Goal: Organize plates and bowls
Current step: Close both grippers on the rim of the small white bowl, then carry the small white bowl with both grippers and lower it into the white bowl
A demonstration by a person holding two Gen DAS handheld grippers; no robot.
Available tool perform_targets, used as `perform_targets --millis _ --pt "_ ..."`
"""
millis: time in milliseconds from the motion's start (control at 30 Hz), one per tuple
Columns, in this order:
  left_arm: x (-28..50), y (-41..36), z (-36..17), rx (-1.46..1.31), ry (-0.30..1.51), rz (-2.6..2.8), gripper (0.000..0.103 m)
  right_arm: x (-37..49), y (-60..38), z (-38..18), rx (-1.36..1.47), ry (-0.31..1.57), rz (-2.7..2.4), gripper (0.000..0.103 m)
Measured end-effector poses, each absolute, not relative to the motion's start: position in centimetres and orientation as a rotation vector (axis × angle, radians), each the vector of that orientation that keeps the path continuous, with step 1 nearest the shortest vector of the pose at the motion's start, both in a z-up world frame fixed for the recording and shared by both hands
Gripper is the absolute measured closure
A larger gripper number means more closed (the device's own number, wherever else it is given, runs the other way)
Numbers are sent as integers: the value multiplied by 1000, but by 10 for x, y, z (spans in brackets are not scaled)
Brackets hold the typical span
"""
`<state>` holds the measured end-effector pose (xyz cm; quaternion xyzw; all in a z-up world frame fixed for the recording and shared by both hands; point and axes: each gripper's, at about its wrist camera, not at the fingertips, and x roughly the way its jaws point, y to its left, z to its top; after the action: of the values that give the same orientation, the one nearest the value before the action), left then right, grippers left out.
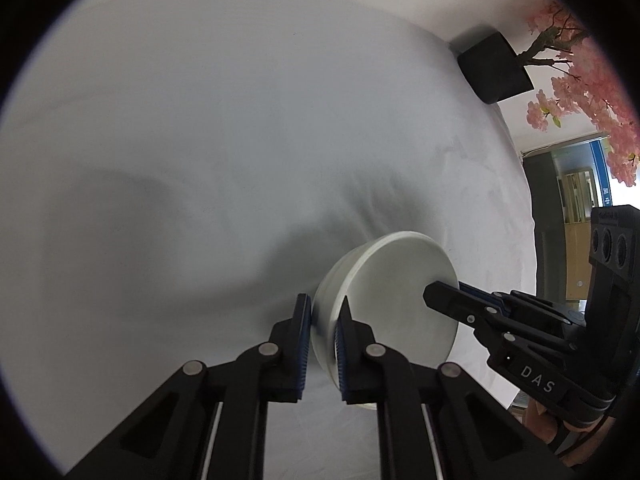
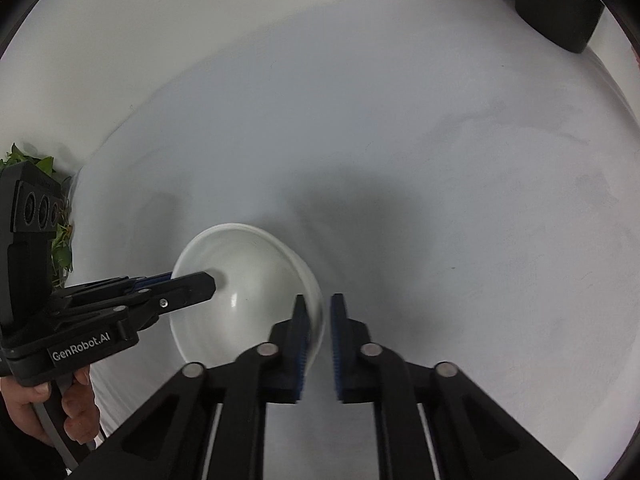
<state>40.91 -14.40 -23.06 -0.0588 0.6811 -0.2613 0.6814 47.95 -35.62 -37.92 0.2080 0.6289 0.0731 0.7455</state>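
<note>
A white bowl (image 1: 384, 300) is held up above the white tablecloth, tilted on its side. In the left wrist view my left gripper (image 1: 323, 320) is shut on the bowl's rim, and the right gripper (image 1: 444, 294) reaches onto the opposite rim. In the right wrist view the bowl's inside (image 2: 248, 280) faces the camera. My right gripper (image 2: 318, 320) is shut on its right rim. The left gripper (image 2: 200, 282) shows clamped on its left rim. No plates are in view.
A black pot (image 1: 494, 68) with a pink blossom tree (image 1: 588, 92) stands at the table's far right corner; it also shows in the right wrist view (image 2: 560, 4). A green leafy plant (image 2: 48, 216) sits at the left. The table's right edge (image 1: 528, 216) drops off.
</note>
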Motion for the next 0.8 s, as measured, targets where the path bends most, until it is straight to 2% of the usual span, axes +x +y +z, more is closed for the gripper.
perform_targets --millis 400,800 --pt "403 -149 -209 -25 1504 -538 95 483 -331 -378 413 1387 144 100" --pt "339 -142 -111 16 1368 -534 95 433 -335 -302 383 1296 158 100"
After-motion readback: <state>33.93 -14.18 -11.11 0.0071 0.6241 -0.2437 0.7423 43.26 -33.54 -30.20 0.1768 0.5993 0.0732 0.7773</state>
